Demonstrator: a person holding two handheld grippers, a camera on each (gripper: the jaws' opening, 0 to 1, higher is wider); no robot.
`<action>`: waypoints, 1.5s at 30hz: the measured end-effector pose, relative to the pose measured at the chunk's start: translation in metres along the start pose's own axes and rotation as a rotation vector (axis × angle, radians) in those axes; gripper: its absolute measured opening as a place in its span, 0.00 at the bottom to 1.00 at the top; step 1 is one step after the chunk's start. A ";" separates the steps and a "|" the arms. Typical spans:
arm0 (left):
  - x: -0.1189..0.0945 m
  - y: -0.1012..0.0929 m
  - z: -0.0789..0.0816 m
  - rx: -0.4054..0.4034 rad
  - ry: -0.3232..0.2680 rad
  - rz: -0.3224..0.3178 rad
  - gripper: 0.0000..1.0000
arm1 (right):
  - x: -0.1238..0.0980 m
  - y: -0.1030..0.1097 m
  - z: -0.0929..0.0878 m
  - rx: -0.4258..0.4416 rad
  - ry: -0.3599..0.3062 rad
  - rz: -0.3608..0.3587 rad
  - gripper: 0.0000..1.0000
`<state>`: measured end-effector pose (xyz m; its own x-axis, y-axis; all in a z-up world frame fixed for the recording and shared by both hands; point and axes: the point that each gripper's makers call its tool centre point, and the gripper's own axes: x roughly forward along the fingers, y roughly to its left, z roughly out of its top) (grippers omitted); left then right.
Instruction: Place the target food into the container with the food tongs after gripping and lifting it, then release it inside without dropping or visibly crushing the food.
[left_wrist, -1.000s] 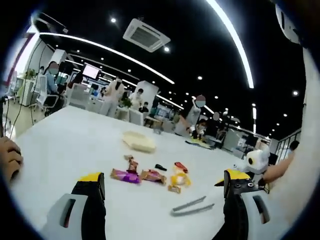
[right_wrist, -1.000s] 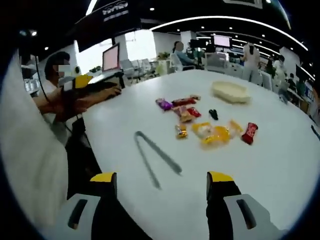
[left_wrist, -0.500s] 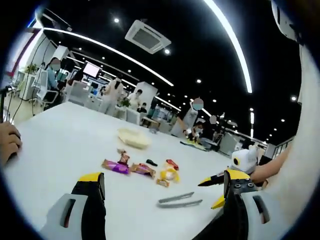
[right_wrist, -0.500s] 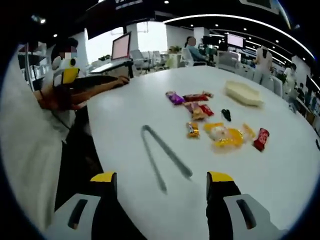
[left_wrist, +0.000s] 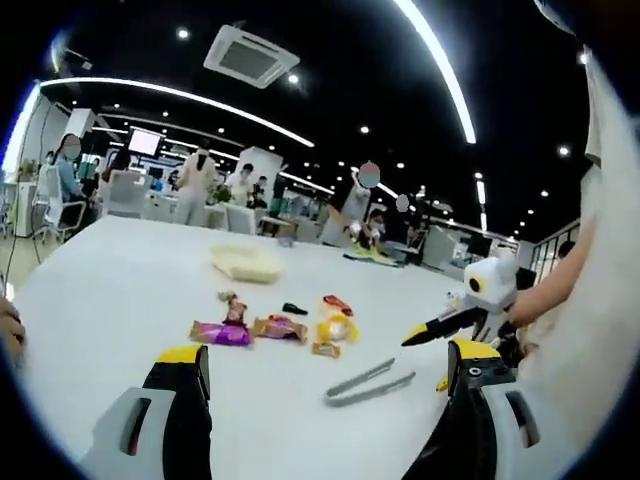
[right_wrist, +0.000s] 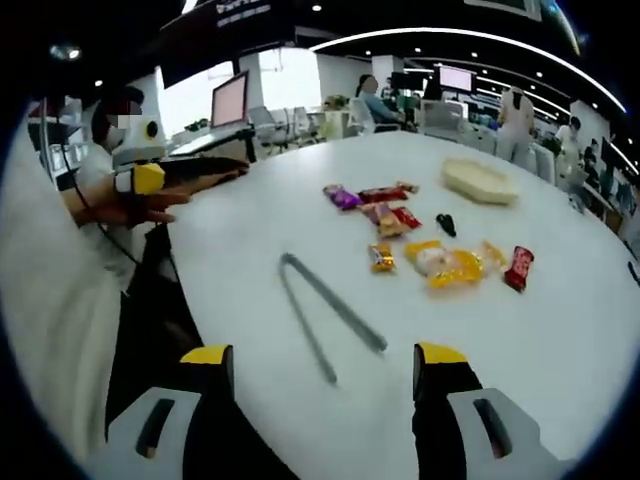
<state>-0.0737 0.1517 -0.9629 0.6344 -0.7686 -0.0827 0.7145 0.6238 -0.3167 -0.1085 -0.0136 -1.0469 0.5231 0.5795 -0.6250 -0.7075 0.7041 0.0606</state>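
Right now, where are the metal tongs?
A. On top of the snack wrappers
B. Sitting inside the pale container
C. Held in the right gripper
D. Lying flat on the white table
D. The tongs lie flat on the bare white table, apart from the snacks and the pale container, with the right gripper open and short of them.

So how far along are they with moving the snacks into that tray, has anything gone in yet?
Nothing looks done yet. The cream container at the far side of the table appears empty, and the wrapped snacks lie scattered in front of it. The tongs lie flat on the table, not picked up. The right gripper is open just short of them; the left gripper is open too. Grabbing the tongs, lifting food and releasing it remain.
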 end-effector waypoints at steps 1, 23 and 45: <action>0.006 -0.004 -0.003 -0.023 0.005 -0.014 0.99 | 0.001 0.002 -0.001 -0.010 0.010 0.013 0.75; 0.030 -0.015 -0.016 0.020 0.051 -0.070 0.99 | 0.011 0.000 0.002 -0.024 0.062 0.025 0.75; 0.023 -0.006 -0.015 0.001 0.034 -0.046 0.99 | 0.023 0.003 -0.002 -0.057 0.104 0.055 0.66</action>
<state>-0.0680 0.1280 -0.9772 0.5909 -0.8005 -0.0999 0.7429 0.5883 -0.3194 -0.0997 0.0007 -1.0626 0.4326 0.5689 -0.6994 -0.7614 0.6459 0.0544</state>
